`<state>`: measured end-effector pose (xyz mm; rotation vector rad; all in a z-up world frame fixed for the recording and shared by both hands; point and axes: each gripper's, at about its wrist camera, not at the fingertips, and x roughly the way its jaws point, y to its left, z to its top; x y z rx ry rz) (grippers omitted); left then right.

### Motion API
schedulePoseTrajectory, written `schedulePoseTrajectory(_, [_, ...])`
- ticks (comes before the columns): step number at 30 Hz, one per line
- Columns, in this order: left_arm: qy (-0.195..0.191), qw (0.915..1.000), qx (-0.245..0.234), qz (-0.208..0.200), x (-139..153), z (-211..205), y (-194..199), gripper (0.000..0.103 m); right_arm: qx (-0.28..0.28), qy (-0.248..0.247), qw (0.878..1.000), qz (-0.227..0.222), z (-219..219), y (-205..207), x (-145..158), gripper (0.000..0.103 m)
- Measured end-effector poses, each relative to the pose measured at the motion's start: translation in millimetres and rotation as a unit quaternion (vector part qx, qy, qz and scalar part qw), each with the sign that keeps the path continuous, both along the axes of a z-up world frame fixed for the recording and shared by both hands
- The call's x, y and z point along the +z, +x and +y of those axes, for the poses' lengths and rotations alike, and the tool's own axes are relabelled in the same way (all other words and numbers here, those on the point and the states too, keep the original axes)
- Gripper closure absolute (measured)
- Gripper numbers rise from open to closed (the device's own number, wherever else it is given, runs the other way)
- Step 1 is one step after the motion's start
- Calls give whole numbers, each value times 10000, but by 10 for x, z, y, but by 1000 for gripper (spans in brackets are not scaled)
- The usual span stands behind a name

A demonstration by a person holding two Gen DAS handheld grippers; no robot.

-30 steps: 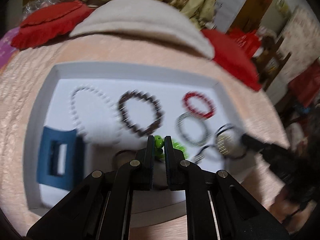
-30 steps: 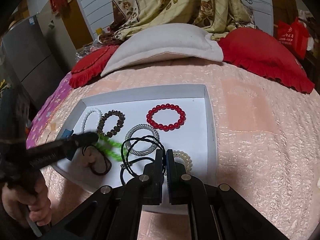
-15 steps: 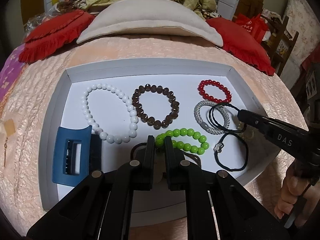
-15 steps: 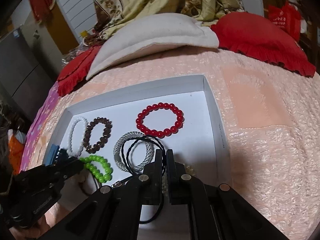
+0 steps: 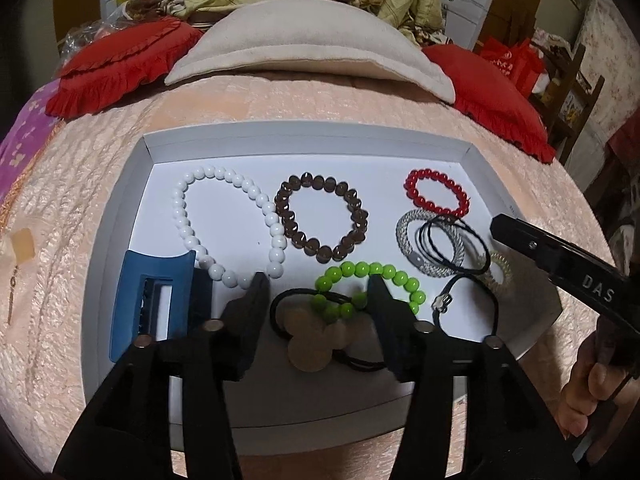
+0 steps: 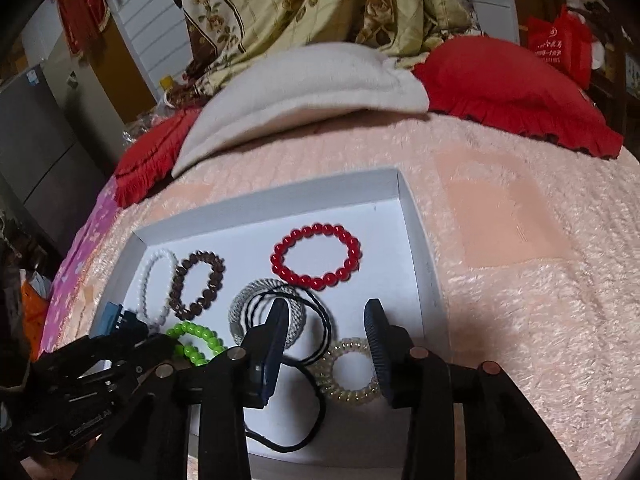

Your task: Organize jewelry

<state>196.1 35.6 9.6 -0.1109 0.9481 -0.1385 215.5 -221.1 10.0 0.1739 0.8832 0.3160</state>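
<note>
Inside the white tray (image 5: 120, 216), going left to right in the left wrist view: a blue hair claw (image 5: 150, 304) at lower left, long axis running top to bottom; a white bead bracelet (image 5: 228, 226), an oval stretched toward the upper left; a brown bead bracelet (image 5: 320, 216); a green bead bracelet (image 5: 368, 288) lying across the frame. The left gripper (image 5: 318, 296) hangs over a black hair tie with a wooden charm (image 5: 316, 340), jaws spread, holding nothing. The right gripper (image 6: 326, 320) is likewise released, straddling a clear spiral hair tie (image 6: 348, 372).
</note>
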Motion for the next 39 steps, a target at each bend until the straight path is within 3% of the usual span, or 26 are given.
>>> schedulePoseTrajectory(2, [24,9998,87,-185,66,5,-23,26,-32,-27,9999,-122,-14,-37,60,66])
schedulePoseTrajectory(5, [165,9985,239,-467,189,15,-68,12,40,-117,9996,-254,-9,-110,144,63])
schedulePoseTrajectory(7, [442,9977,342,-380,224,11,-73,0,86,-255,9993,-247,5,-178,184,55])
schedulePoseTrajectory(11, [623,9945,656,-525,319,108,-272,1,150,-424,9989,-97,18,-386,244,32])
schedulePoseTrajectory(12, [671,9931,741,-617,367,135,-385,1,181,-436,9988,-140,20,-501,285,28])
schedulePoseTrajectory(14, [767,9900,868,-808,447,170,-627,1,232,-426,9985,-247,9,-694,331,13])
schedulePoseTrajectory(15, [814,9884,903,-915,481,180,-766,1,287,-400,9983,-312,-6,-841,344,11])
schedulePoseTrajectory(17, [941,9842,963,-1146,541,206,-1096,1,326,-348,9980,-419,-59,-1085,324,10])
schedulePoseTrajectory(20, [1089,9797,1207,-1171,577,274,-1452,0,177,-363,9982,-443,-160,-1376,265,10])
schedulePoseTrajectory(23, [713,9828,1362,-1027,597,352,-1623,0,36,-239,9981,-565,-217,-1463,283,10])
schedulePoseTrajectory(28, [231,9841,1620,-694,636,254,-1675,0,8,-691,9956,-632,-130,-1452,254,10])
schedulePoseTrajectory(33, [519,9860,1480,-567,544,-120,-1699,0,-221,-832,9946,-584,-184,-1398,239,10])
schedulePoseTrajectory(36, [960,9833,1434,-587,388,-267,-1663,0,-237,-853,9952,-420,-246,-1361,189,10])
schedulePoseTrajectory(37, [1208,9817,1387,-483,290,-320,-1633,0,-219,-900,9948,-427,-258,-1374,191,10])
schedulePoseTrajectory(39, [1263,9834,1286,-180,156,-330,-1569,0,-120,-932,9945,-463,-275,-1419,203,10])
